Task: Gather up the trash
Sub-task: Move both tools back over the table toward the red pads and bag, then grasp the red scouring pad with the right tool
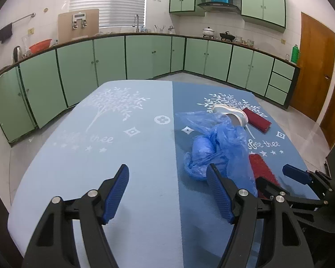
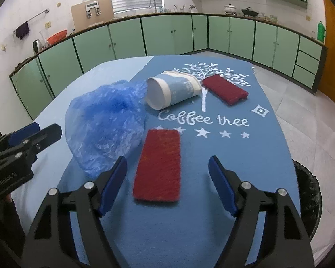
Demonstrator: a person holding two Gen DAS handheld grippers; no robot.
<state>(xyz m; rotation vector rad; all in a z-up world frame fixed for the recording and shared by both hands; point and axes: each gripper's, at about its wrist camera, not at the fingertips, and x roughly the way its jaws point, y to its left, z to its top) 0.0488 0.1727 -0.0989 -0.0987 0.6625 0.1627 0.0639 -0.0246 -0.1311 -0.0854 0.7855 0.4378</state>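
**Kid:** What were your tongs doing right then?

**Helper:** Start close in. In the right wrist view, your right gripper (image 2: 167, 174) sat at the bottom of the frame. Its jaws stood wide apart and held nothing. The near red pad (image 2: 159, 165) lay flat on the blue cloth (image 2: 245, 167), right in the gap between them, but the pads were not pressing on it.

**Kid:** Which way did the red pad point?

**Helper:** Its long side ran from the bottom of the frame up toward the middle, the same way your tongs pointed. So the jaws stood on either side of its two long edges.

**Kid:** And your other hand?

**Helper:** In the left wrist view, your left gripper (image 1: 167, 178) was also wide open and empty. One finger sat in front of the crumpled blue plastic bag (image 1: 214, 143); I could not tell if it touched. That bag lay up and to the right of those tongs.

**Kid:** So which hand was closer to the red pad?

**Helper:** Your right one, I think.

**Kid:** What was farther away?

**Helper:** Past the bag, a paper cup (image 2: 174, 89) lay on its side, its open mouth facing the bag. Just right of it lay a second red pad (image 2: 225, 89). A dark bin (image 2: 310, 198) showed at the right edge, below the table.
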